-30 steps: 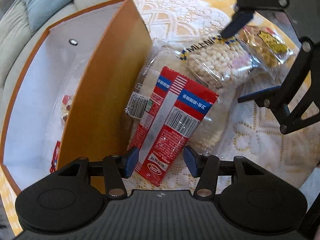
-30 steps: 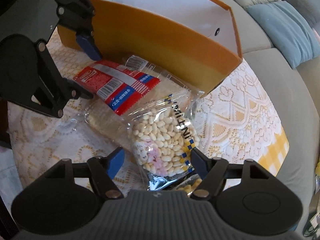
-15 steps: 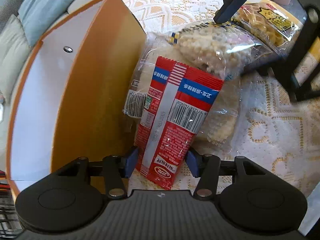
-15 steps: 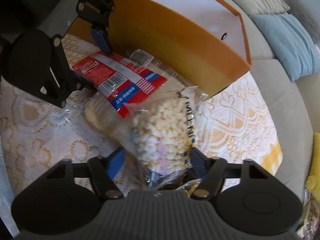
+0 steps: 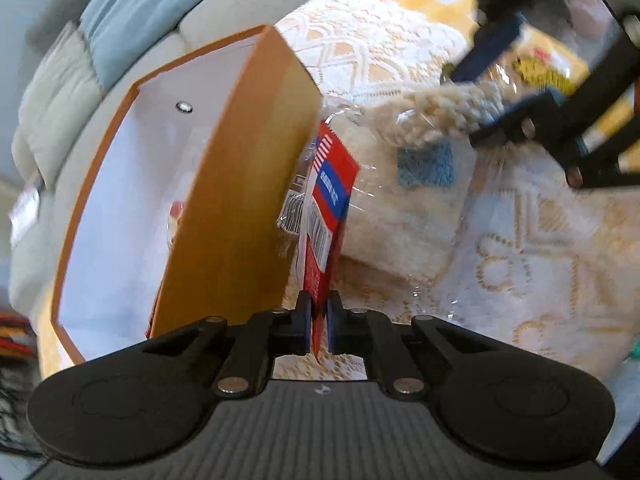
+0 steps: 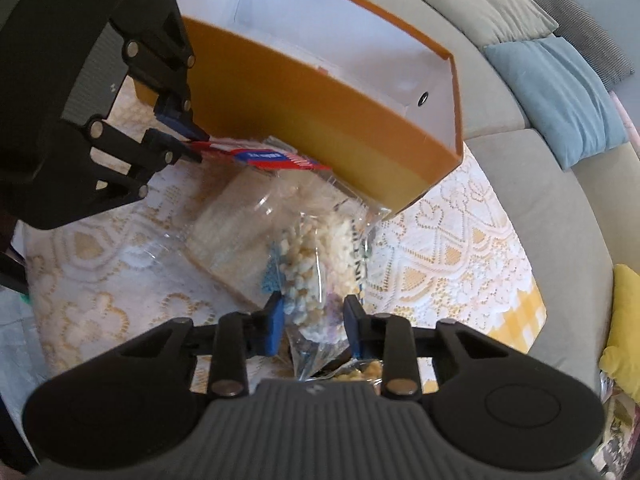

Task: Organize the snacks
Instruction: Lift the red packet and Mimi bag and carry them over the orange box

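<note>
Red foil packet (image 5: 326, 216), light and crinkly, is clamped at its edge by left gripper (image 5: 319, 322); right gripper (image 6: 313, 326) is closing on soft puff bag (image 6: 320, 256).

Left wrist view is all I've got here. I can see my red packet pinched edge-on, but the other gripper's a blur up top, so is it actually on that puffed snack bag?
Observer: Yes. The right gripper has the clear puffed snack bag between its blue pads, and its jaws are closing on it.
Operator: Is the bag off the cloth?
Observer: Its gripped end is raised; whether its far end is clear of the lace cloth I cannot tell.
Operator: Anything under it?
Observer: A flat clear pack of pale wafers lies beneath, still on the cloth.
Operator: How does my packet look from there?
Observer: The red packet juts sideways from the left gripper, beside the orange box.
</note>
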Available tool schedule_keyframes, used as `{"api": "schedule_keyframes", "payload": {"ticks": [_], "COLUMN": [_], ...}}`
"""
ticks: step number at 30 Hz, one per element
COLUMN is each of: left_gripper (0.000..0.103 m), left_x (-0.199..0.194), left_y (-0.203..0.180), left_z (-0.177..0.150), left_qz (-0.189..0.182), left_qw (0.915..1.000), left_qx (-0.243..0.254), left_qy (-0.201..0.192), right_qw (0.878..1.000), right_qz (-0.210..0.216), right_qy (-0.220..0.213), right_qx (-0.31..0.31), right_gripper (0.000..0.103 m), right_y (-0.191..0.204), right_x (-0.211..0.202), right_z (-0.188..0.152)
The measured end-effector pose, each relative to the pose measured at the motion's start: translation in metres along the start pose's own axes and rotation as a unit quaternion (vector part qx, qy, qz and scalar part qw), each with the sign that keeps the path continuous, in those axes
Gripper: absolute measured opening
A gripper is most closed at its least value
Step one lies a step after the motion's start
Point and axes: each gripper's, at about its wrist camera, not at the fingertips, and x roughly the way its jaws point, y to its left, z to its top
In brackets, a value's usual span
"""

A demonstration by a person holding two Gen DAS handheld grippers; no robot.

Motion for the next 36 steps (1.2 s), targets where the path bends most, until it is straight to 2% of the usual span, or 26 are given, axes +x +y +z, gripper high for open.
{"api": "schedule_keyframes", "payload": {"ticks": [2, 4, 5, 8, 11, 14, 17, 29, 36], "left_gripper": [0.007, 0.007, 0.007, 0.006, 0.006, 0.006, 0.006, 0.011, 0.012], "left_x": [-0.007, -0.017, -0.021, -0.027, -0.021, -0.012, -0.005, 0.006, 0.014], "left_y": [0.010, 0.022, 0.026, 0.036, 0.044, 0.045, 0.046, 0.057, 0.051], "left_z": [0.002, 0.002, 0.002, 0.003, 0.002, 0.002, 0.001, -0.004, 0.005], "left_qz": [-0.024, -0.066, -0.084, -0.152, -0.193, -0.179, -0.184, -0.175, -0.183], "left_qw": [0.9994, 0.9962, 0.9940, 0.9811, 0.9677, 0.9686, 0.9662, 0.9643, 0.9624], "left_qx": [-0.026, -0.056, -0.070, -0.119, -0.159, -0.168, -0.176, -0.195, -0.198], "left_qy": [0.005, 0.003, 0.003, 0.016, 0.033, 0.038, 0.038, 0.040, 0.032], "right_qw": [1.000, 0.998, 0.996, 0.991, 0.989, 0.986, 0.983, 0.984, 0.982], "right_qz": [0.012, 0.040, 0.054, 0.081, 0.087, 0.097, 0.102, 0.105, 0.110], "right_qy": [0.000, -0.001, 0.001, 0.004, 0.011, 0.015, 0.016, 0.008, 0.030], "right_qx": [0.016, 0.049, 0.067, 0.102, 0.117, 0.138, 0.151, 0.141, 0.148], "right_gripper": [0.026, 0.018, 0.018, 0.018, 0.018, 0.018, 0.018, 0.023, 0.024], "right_y": [-0.003, -0.010, -0.012, -0.016, -0.016, -0.018, -0.021, -0.026, -0.024], "right_x": [-0.008, -0.015, -0.019, -0.025, -0.019, -0.014, -0.009, 0.003, 0.018], "right_z": [0.000, 0.001, 0.001, -0.001, -0.002, -0.006, -0.007, -0.003, -0.006]}}
